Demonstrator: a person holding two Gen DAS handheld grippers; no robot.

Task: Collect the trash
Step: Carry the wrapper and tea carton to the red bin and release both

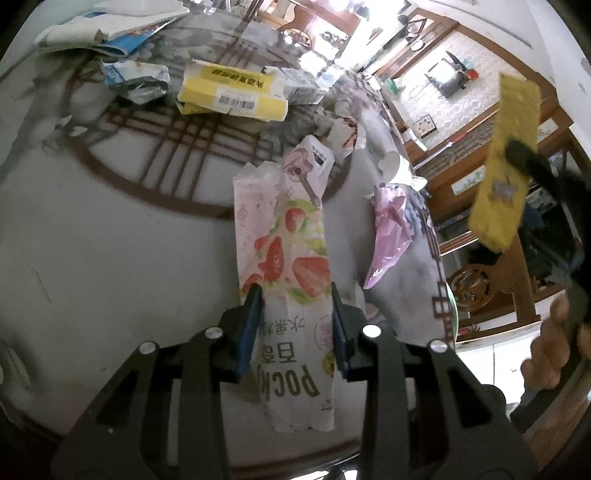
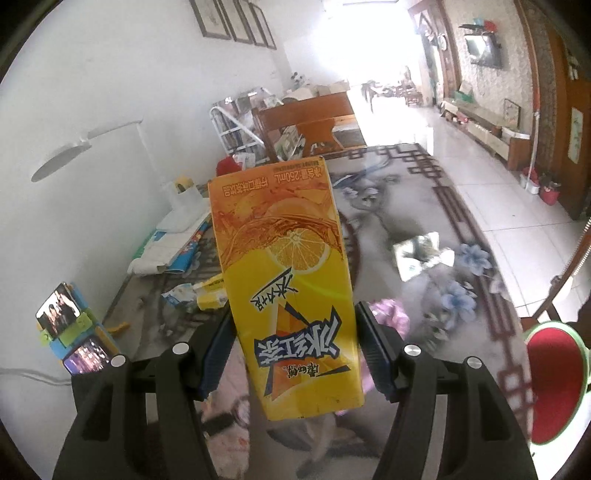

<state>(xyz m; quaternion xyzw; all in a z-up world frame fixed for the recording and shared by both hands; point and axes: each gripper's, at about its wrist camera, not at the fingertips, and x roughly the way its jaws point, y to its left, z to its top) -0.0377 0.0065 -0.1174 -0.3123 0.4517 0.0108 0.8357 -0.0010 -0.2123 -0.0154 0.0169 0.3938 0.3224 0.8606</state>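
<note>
My left gripper (image 1: 295, 295) is shut on a strawberry-printed snack wrapper (image 1: 284, 258), held just above the table (image 1: 110, 240). My right gripper (image 2: 295, 317) is shut on a flattened yellow iced-tea carton (image 2: 288, 277), held up in the air over the table's right side; the carton also shows in the left wrist view (image 1: 506, 162). A yellow box (image 1: 232, 92), a crumpled blue-and-white wrapper (image 1: 136, 79) and a pink wrapper (image 1: 391, 229) lie on the table.
A red bin with a green rim (image 2: 554, 369) stands at the right, below the table edge. Papers and magazines (image 1: 107, 29) lie at the table's far side. Two phones on a stand (image 2: 70, 332) sit at the left. A foil wrapper (image 2: 421, 254) lies mid-table.
</note>
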